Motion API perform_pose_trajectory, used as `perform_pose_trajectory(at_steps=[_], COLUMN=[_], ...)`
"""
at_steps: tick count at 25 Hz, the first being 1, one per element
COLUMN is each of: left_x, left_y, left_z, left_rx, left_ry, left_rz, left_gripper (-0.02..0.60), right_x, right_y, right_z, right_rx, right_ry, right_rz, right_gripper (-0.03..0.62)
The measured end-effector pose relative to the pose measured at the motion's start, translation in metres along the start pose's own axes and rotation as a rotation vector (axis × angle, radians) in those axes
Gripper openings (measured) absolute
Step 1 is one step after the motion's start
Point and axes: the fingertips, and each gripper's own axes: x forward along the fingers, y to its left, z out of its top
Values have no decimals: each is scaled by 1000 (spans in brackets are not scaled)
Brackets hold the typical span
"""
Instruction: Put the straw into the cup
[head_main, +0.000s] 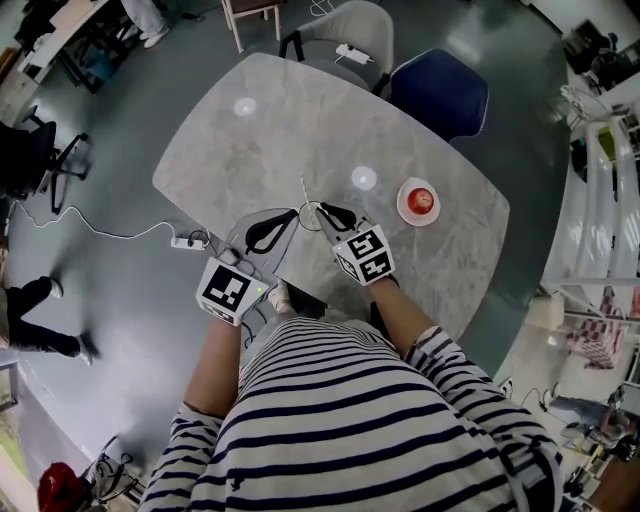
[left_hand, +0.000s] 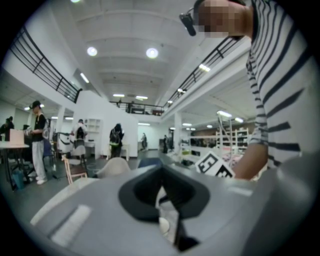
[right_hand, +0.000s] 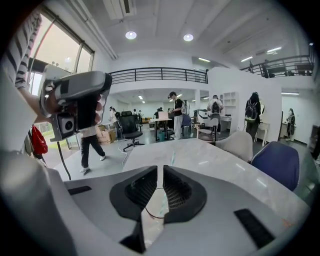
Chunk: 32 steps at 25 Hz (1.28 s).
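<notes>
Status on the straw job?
Left gripper shut. Right gripper shut on straw. Cup stands apart, straw not in yet. Nothing in the way.

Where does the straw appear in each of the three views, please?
Head view: the straw, a thin pale line on the table just beyond the tips of the right gripper.
Left gripper view: not in it.
Right gripper view: a pale streak just beyond the jaws.
Shared landmark: the striped shirt, at bottom, right edge and top left respectively.

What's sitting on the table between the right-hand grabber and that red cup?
Nothing: the head view shows only bare marble table between the right gripper and the cup; the straw lies beyond the gripper's tips.
</notes>
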Motion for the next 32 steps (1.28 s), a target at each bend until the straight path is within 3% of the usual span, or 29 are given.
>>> perform_pose_trajectory(at_steps=[15, 32], left_x=[-2, -5], left_y=[-23, -55], left_z=[-2, -9], left_rx=[17, 3], left_ry=[16, 36], left_rz=[3, 52], left_gripper=[8, 8], right_x=[-75, -137], right_y=[14, 33], right_z=[60, 75], right_rx=[-49, -78], right_ry=[-208, -291], right_rz=[6, 83], right_gripper=[25, 9])
